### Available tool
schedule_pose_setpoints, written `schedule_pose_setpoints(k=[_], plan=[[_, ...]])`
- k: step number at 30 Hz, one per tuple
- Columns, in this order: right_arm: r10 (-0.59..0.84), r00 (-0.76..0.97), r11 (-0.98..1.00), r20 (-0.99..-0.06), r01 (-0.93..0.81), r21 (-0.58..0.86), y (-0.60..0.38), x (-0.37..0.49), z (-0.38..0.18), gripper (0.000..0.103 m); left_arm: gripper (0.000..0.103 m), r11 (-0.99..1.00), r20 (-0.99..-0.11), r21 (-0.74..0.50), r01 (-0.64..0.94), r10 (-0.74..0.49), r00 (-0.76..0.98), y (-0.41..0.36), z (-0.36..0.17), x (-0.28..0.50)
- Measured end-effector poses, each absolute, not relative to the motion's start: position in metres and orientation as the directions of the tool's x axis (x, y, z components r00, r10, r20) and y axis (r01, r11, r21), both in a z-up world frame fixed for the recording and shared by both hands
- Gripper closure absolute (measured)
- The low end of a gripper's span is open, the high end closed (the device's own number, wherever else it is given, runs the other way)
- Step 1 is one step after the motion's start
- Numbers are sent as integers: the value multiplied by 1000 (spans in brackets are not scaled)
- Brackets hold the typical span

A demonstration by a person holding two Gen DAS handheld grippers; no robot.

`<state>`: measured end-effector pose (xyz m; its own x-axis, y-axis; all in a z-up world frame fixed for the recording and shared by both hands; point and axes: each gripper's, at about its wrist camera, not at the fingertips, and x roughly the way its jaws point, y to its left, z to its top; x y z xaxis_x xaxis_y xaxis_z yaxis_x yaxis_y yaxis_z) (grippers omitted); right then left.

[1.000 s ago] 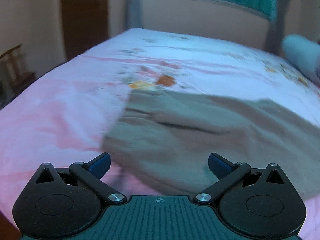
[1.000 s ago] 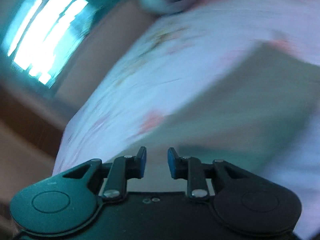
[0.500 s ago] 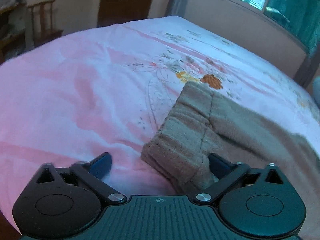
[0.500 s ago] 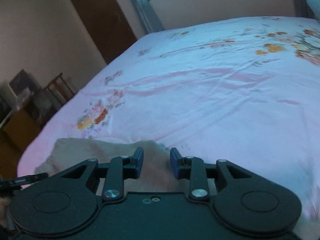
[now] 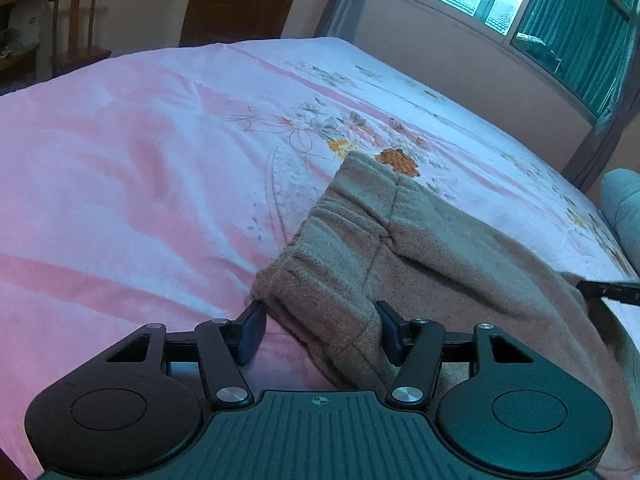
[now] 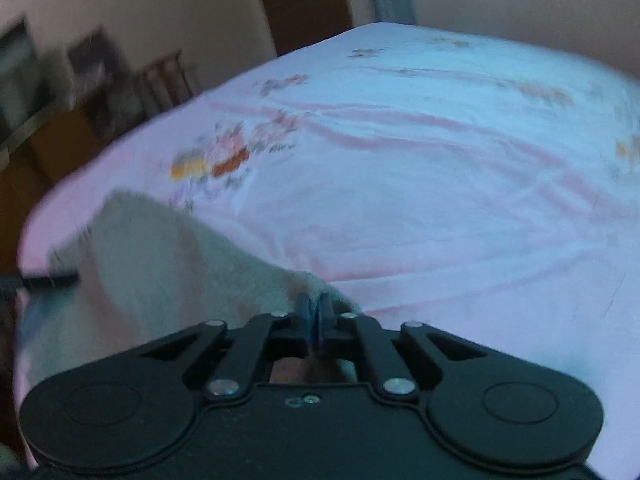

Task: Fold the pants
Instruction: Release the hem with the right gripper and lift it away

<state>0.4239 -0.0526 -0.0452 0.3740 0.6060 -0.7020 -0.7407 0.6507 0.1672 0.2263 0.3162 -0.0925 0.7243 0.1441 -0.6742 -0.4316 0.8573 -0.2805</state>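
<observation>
Tan fleece pants (image 5: 420,248) lie on the pink flowered bedspread (image 5: 140,168). Their gathered waistband corner points toward the left wrist view's camera. My left gripper (image 5: 320,332) straddles that corner, its jaws closing. The fabric lies between the blue pads (image 5: 251,334), and bedspread still shows beside the left pad. In the blurred right wrist view, the pants (image 6: 160,264) run up to my right gripper (image 6: 314,316). Its pads are pressed together on the cloth's edge, and brown fabric shows behind them. A dark piece of the right gripper (image 5: 608,292) pokes in over the pants.
A wooden chair (image 5: 76,28) and dark door (image 5: 240,0) stand past the bed's far left edge. A window with teal curtains (image 5: 560,28) runs along the far wall. A pale pillow (image 5: 620,208) lies at the right. Furniture (image 6: 100,88) lines the wall.
My left jaws have narrowed around the waistband corner. The right gripper has swung round from facing the window, come down to the pants' edge and shut there.
</observation>
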Motion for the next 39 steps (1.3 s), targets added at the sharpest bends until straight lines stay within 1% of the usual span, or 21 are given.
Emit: schedule_pose_setpoints(k=[2,3,5,6,9,11,12,18,20,22,23,24,25,27,30,32,34,36,39], plan=[[575,453,686,-681,-721,100,-50,420,-37,103,46,859,-669,-276,-432,151,728,315,-93,225],[557,465,710,-688,-696,105,-50,424,-41,103,46,860,-667,-271,-432,155,729,314,-93,223],[511,438,732,-740,-673,107,-45,431,-62,103,46,862,-667,-266,-431,158,728,313,-93,222],[505,441,733,-741,-673,99,-44,430,-68,103,45,863,-669,-267,-430,155,727,314,-93,223],[517,451,746,-728,-654,124,-47,428,-67,103,45,867,-674,-271,-418,139,725,317,-92,223],[520,484,747,-704,-657,99,-49,420,-59,95,44,867,-676,-274,-417,135,724,318,-92,223],[518,505,749,-690,-658,80,-52,413,-52,94,43,865,-677,-275,-418,134,723,319,-91,223],[537,538,743,-650,-666,62,-68,387,-27,95,41,864,-684,-273,-424,136,717,318,-91,225],[539,549,748,-639,-661,62,-76,378,-20,95,36,864,-687,-272,-424,134,714,318,-90,226],[533,565,756,-629,-652,55,-85,368,-14,95,17,871,-695,-250,-423,143,705,315,-89,227],[527,574,761,-626,-647,47,-90,362,-12,95,11,879,-701,-228,-418,149,697,312,-89,229],[523,581,765,-624,-643,42,-94,357,-9,95,2,889,-709,-203,-411,156,688,307,-88,230],[521,586,769,-620,-638,43,-100,350,-7,94,0,898,-715,-174,-405,168,678,302,-88,232],[506,600,780,-620,-624,33,-114,338,-3,91,0,909,-719,-121,-398,196,667,293,-88,234],[477,631,818,-612,-574,45,-146,320,2,82,0,899,-716,-124,-420,212,665,291,-85,233],[450,664,851,-596,-521,63,-179,304,5,80,0,889,-709,-125,-440,230,667,288,-79,229],[414,707,890,-574,-446,93,-217,285,6,67,0,893,-679,-129,-430,236,695,279,-71,221],[394,734,914,-553,-373,158,-259,268,5,65,0,903,-656,-114,-415,245,714,270,-63,216],[334,779,940,-530,-234,248,-324,249,-2,65,0,926,-614,-105,-362,226,756,252,-49,215]])
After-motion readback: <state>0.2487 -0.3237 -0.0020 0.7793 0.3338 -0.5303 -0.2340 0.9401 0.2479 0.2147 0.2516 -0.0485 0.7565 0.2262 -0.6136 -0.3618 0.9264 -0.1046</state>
